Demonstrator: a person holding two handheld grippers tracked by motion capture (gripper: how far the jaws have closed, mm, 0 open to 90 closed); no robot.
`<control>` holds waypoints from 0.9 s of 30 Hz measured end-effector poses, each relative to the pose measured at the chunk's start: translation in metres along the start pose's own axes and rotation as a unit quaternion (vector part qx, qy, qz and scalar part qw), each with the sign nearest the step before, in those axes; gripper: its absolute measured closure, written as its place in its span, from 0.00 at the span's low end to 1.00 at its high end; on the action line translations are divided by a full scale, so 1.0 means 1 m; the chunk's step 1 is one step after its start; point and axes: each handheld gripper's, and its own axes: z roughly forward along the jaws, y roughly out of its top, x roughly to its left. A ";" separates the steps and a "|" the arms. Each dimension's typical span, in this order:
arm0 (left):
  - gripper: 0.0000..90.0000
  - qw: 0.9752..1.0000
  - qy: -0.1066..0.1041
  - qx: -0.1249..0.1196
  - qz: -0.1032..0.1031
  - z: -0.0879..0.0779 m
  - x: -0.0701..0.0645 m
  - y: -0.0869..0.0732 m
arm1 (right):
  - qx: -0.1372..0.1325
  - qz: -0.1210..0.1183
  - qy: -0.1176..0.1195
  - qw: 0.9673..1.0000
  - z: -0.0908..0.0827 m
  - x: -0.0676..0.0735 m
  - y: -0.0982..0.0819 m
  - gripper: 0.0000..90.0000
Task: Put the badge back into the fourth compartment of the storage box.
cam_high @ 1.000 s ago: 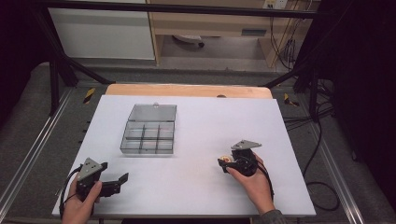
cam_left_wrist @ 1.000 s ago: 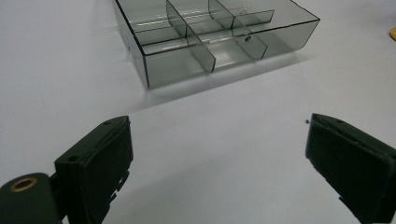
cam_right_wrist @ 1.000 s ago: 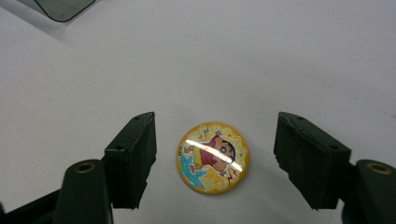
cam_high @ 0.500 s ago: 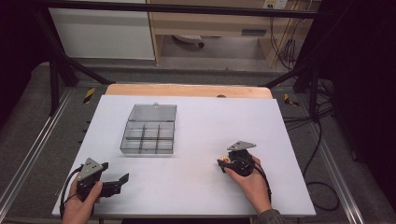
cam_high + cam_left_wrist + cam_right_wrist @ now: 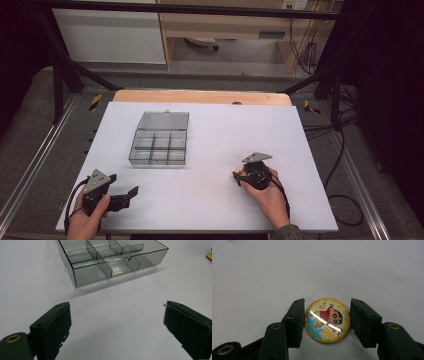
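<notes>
A round yellow cartoon badge (image 5: 327, 320) lies flat on the white table. My right gripper (image 5: 327, 322) is shut on it, its two black pads pressing the badge's left and right edges after the jaws have just been closing. In the high view that right gripper (image 5: 241, 175) sits low on the table at front right, held by a hand. My left gripper (image 5: 128, 196) rests at front left, open. Its jaws stand wide apart with bare table between them (image 5: 117, 325). A clear grey compartment box (image 5: 160, 146) with its lid laid back stands ahead of it (image 5: 112, 262).
The white table top (image 5: 300, 140) ends in a wooden strip (image 5: 200, 96) at the far side. Metal frame rails (image 5: 30, 165) run along both sides. Cables (image 5: 345, 205) hang off the right edge.
The right hand has edged slightly left with its gripper down at the table. The left gripper and the box have not moved.
</notes>
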 end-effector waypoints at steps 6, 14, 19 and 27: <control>0.09 1.000 -0.001 0.001 0.001 0.001 -0.001 0.000 | -0.001 0.004 -0.001 1.000 0.000 0.000 -0.001 0.52; 0.09 1.000 -0.002 0.002 0.001 0.001 -0.001 0.000 | -0.001 0.006 0.004 1.000 0.000 -0.001 -0.001 0.53; 0.09 1.000 -0.002 0.002 0.002 0.000 0.000 0.000 | -0.014 0.013 0.017 1.000 -0.003 -0.002 0.001 0.53; 0.09 1.000 -0.001 0.003 0.003 0.001 -0.001 0.000 | -0.048 0.039 0.054 0.997 -0.011 -0.002 0.003 0.53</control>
